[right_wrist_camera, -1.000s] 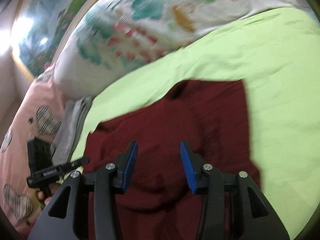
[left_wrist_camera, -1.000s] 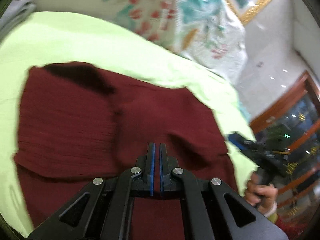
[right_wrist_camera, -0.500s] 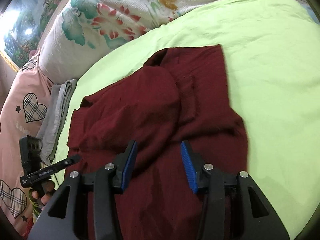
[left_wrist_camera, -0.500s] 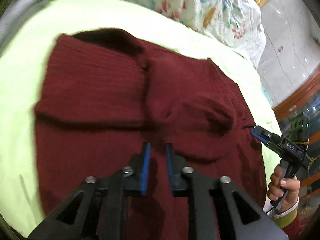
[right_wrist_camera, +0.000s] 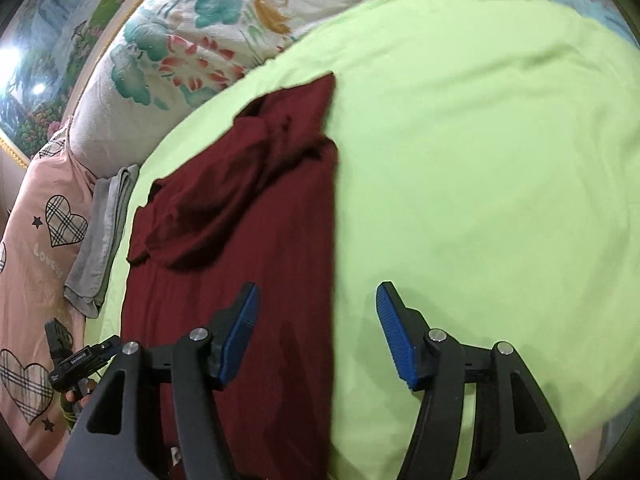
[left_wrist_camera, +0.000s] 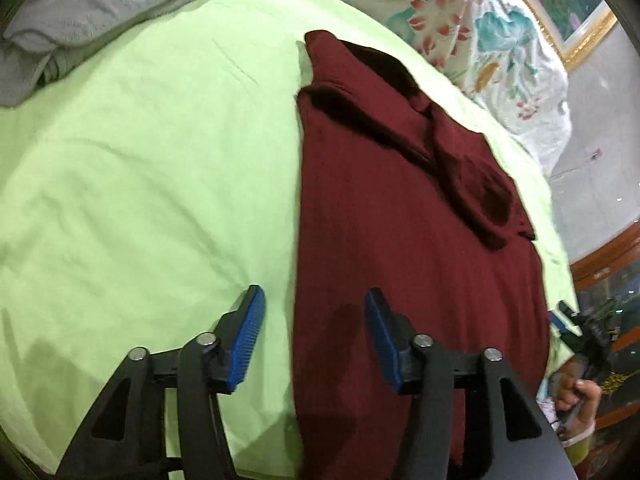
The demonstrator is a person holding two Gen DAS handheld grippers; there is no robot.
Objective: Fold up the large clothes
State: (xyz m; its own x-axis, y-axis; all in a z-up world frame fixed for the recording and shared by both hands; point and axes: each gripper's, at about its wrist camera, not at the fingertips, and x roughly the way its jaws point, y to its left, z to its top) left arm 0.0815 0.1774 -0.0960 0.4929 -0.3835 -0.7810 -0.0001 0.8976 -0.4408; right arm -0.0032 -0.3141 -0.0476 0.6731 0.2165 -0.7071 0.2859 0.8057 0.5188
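Observation:
A dark red knit garment (left_wrist_camera: 400,248) lies flat on a light green bed sheet (left_wrist_camera: 140,168), with its sleeves folded in over the body. My left gripper (left_wrist_camera: 314,336) is open and empty, straddling the garment's left edge near the hem. In the right wrist view the same garment (right_wrist_camera: 256,248) fills the left half of the sheet (right_wrist_camera: 480,160). My right gripper (right_wrist_camera: 318,336) is open and empty, straddling the garment's right edge near the hem. Each gripper shows small at the edge of the other's view: the right one (left_wrist_camera: 576,332) and the left one (right_wrist_camera: 80,364).
A folded grey cloth (left_wrist_camera: 100,4) lies at the sheet's far left edge, also in the right wrist view (right_wrist_camera: 104,236). A floral quilt (right_wrist_camera: 208,36) is bunched behind the garment. A pink heart-print cover (right_wrist_camera: 36,264) lies at the left.
My left gripper was shut a second ago and has opened wide, shifting to the garment's left edge. My right gripper has stayed open and shifted to the garment's right edge.

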